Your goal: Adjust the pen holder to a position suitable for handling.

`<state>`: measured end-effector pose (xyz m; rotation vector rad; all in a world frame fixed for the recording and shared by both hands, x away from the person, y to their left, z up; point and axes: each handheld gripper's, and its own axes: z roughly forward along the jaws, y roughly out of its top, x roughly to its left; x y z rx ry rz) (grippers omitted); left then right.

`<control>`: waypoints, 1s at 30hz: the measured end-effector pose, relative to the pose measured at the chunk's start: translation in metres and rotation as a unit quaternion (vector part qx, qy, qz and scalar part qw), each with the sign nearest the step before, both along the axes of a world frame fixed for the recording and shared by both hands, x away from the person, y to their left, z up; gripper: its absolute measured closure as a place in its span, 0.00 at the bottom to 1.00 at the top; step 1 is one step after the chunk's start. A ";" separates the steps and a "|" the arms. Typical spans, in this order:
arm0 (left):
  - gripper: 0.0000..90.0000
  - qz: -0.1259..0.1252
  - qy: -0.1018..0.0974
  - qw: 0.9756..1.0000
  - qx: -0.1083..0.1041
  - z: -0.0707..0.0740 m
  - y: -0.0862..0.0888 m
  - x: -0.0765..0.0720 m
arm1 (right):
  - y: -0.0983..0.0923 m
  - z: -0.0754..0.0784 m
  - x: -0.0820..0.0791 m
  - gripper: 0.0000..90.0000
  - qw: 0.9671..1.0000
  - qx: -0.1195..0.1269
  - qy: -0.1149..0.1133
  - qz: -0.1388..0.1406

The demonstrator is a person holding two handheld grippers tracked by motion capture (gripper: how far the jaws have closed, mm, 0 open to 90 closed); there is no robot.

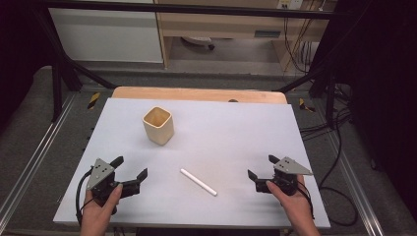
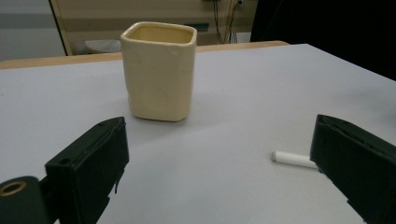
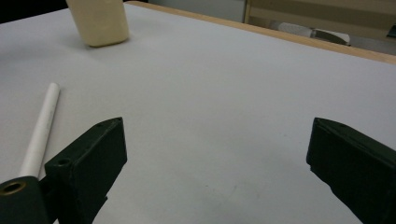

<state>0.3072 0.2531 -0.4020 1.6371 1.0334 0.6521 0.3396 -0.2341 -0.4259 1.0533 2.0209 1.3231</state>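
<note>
We have both grippers resting low at the near edge of the table (image 1: 305, 206), and neither has hold of anything. Our left gripper (image 1: 132, 168) stands with its jaws spread wide and nothing between them; our right gripper (image 1: 261, 168) is just as wide and just as bare. The white stick (image 1: 198, 182) lies flat between the two, a little nearer the right gripper, off to that gripper's left and slanting away from it. The cream cup (image 1: 158, 126) stands upright well ahead of the left gripper. We judge the step in hand to be picking up the stick, likely for the cup. To do it well we should turn the right gripper so its jaws straddle the stick crosswise near its middle, come down until the tips almost meet the table, then close squarely so it doesn't roll away.
</note>
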 end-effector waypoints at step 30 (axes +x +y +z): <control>0.05 -0.003 0.005 1.000 0.006 -0.001 -0.002 0.000 | 0.071 -0.002 0.004 0.05 0.988 -0.053 0.078 0.119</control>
